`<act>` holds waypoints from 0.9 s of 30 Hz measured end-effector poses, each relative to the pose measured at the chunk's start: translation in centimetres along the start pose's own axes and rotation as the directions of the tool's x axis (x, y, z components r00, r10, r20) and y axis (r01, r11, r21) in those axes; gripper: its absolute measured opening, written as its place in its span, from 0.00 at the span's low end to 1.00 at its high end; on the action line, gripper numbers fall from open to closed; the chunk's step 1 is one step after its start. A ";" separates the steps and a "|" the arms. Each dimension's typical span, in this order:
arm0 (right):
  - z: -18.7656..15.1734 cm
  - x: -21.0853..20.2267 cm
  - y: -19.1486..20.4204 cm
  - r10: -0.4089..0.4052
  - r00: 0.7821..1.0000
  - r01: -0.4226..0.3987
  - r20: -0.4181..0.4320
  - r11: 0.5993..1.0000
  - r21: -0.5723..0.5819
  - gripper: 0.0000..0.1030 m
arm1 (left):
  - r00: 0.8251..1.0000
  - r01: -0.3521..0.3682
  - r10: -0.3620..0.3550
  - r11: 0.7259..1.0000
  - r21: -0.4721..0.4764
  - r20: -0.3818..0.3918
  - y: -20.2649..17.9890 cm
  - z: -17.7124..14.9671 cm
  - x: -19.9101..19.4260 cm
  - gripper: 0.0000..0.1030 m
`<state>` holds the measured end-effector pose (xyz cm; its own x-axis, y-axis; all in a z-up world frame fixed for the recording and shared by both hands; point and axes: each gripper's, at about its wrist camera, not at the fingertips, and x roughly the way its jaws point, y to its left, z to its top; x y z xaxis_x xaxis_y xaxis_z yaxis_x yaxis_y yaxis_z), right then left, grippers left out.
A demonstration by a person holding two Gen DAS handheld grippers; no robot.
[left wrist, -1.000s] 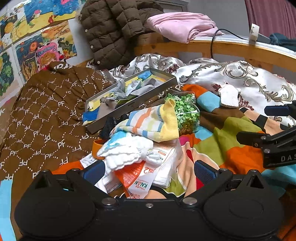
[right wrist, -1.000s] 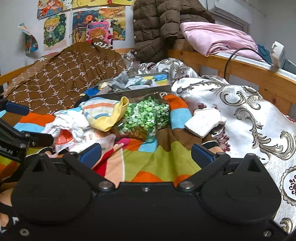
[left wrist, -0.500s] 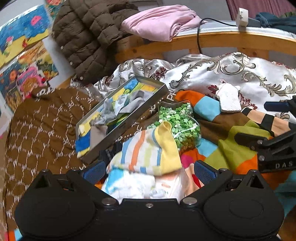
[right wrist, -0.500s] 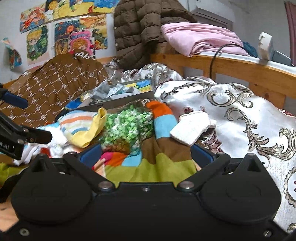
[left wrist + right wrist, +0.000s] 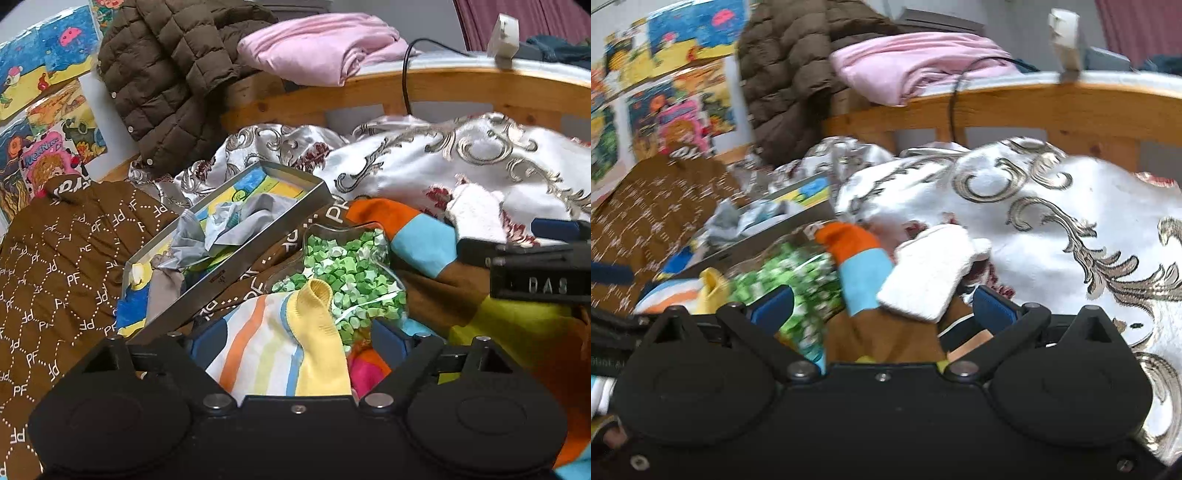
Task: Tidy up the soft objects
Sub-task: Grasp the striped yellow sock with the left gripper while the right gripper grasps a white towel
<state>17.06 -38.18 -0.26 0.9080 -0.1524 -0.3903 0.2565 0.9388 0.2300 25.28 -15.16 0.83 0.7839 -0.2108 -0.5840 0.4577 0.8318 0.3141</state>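
A striped sock (image 5: 273, 354) with a yellow cuff lies on the patchwork blanket, between the blue pads of my left gripper (image 5: 299, 339). Its jaws are closing, and a gap still shows at the right pad (image 5: 391, 338). A white fluffy sock (image 5: 927, 273) rests where the patchwork blanket meets the silver bedspread, just ahead of my right gripper (image 5: 882, 306). That gripper stands open with both pads clear of the sock. The white sock (image 5: 476, 214) also shows in the left wrist view, behind my right gripper's fingers (image 5: 532, 254).
A clear bag of green paper stars (image 5: 347, 269) lies just beyond the striped sock. A metal tin (image 5: 295, 206) with grey socks sits at the back left on a brown quilt (image 5: 55, 266). A wooden bed rail (image 5: 461, 92) with a brown jacket and pink cloth closes the far side.
Both grippers moved forward over the bed. The pile of white socks and packets slid out of the left view, and the striped sock now lies between the left pads. The right gripper closed in on the white sock.
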 end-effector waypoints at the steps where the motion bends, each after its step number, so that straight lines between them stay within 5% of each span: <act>1: 0.1 0.7 -0.3 -0.003 1.000 0.004 -0.004 1.000 0.019 0.98 | 1.000 -0.003 0.003 1.000 0.000 -0.008 0.0 0.1 0.4 0.78; 14: -0.3 6.3 -0.3 -0.070 0.995 0.073 -0.067 0.996 0.047 0.84 | 0.997 0.012 -0.015 0.999 -0.034 -0.079 0.0 0.3 2.7 0.41; 22: -0.5 7.5 0.1 -0.111 0.991 0.115 -0.077 0.992 0.045 0.52 | 0.995 0.026 -0.031 0.998 -0.050 -0.095 -0.3 0.2 3.2 0.26; 27: -0.8 7.2 -0.1 -0.118 0.990 0.122 -0.074 0.992 0.044 0.47 | 0.994 0.029 -0.038 0.997 -0.078 -0.107 -0.4 0.5 3.8 0.10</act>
<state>23.31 -39.08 -3.78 0.8443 -0.2392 -0.4795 0.3793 0.8989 0.2195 28.27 -16.55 -1.13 0.7169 -0.1859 -0.6719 0.4463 0.8628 0.2375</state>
